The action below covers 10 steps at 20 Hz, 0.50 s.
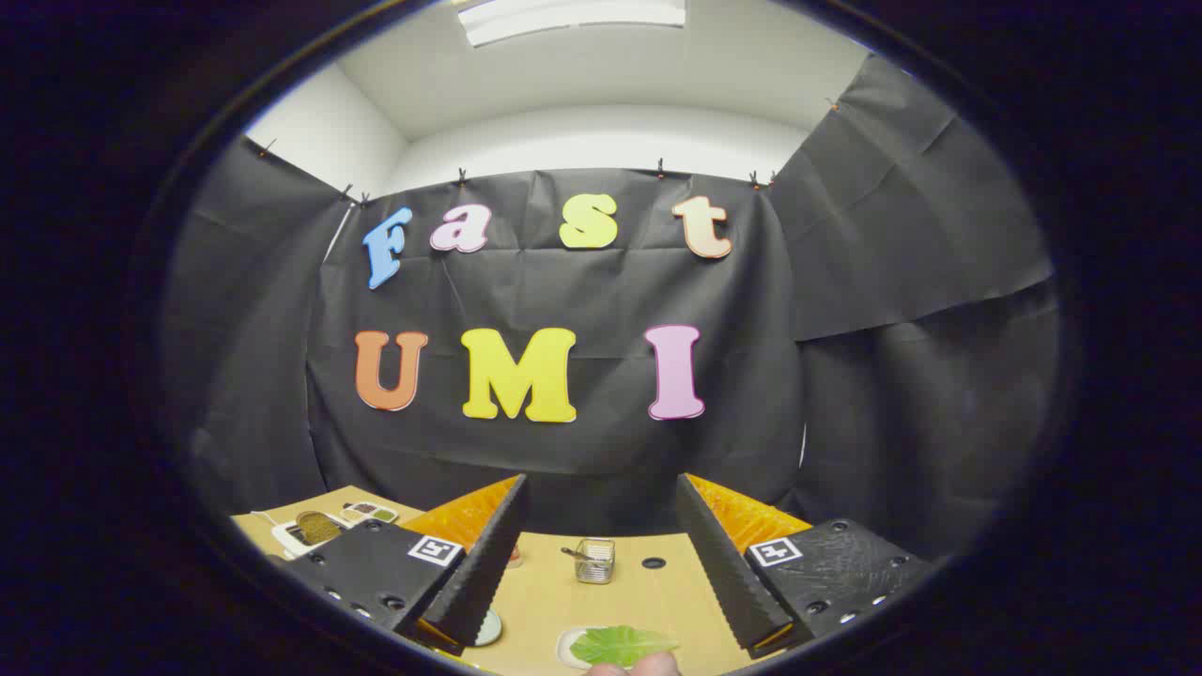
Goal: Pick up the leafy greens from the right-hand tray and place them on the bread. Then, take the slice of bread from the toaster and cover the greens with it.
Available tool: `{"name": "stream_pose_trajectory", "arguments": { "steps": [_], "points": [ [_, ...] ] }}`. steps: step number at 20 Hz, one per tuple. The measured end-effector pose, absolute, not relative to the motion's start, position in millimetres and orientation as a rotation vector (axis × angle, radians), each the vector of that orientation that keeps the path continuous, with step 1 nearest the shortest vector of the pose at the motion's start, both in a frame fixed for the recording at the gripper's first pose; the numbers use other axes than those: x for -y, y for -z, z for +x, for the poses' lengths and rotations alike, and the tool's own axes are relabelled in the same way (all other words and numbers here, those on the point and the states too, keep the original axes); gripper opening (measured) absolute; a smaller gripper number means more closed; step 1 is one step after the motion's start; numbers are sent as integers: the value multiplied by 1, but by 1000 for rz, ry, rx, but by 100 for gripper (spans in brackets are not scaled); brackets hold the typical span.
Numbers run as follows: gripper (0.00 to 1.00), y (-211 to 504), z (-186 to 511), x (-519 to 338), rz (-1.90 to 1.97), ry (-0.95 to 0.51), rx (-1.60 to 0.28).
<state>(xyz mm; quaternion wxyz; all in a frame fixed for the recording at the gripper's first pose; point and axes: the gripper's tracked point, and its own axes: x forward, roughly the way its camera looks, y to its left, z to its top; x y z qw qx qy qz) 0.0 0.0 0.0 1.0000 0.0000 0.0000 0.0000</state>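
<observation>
Gripper [601, 563] spread wide above the wooden table [639, 591], holding nothing.

The green leaf [622, 644] lies on a small white tray [566, 648] below and between the fingers, nearer than their tips, with a person's fingertips [634, 666] touching its near edge. A small wire basket [594, 560] stands on the table beyond the leaf. The toaster [305, 530], with a slice of bread [319, 526] standing in it, sits well off to the left beyond the left finger.

I am working in a staged recording booth, not a real kitchen. Black cloth [582, 451] is clipped up as walls around a small wooden counter [610, 601], with plain white room walls and a ceiling light [573, 17] above the cloth. On the counter, kitchen props sit before the cloth: a toaster [315, 530] and a small wire basket [594, 560].
</observation>
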Motion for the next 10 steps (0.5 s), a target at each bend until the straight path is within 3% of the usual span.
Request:
{"name": "stream_pose_trajectory", "arguments": {
  "steps": [10],
  "points": [
    [95,9,2,3,2,19,-10]
  ]
}}
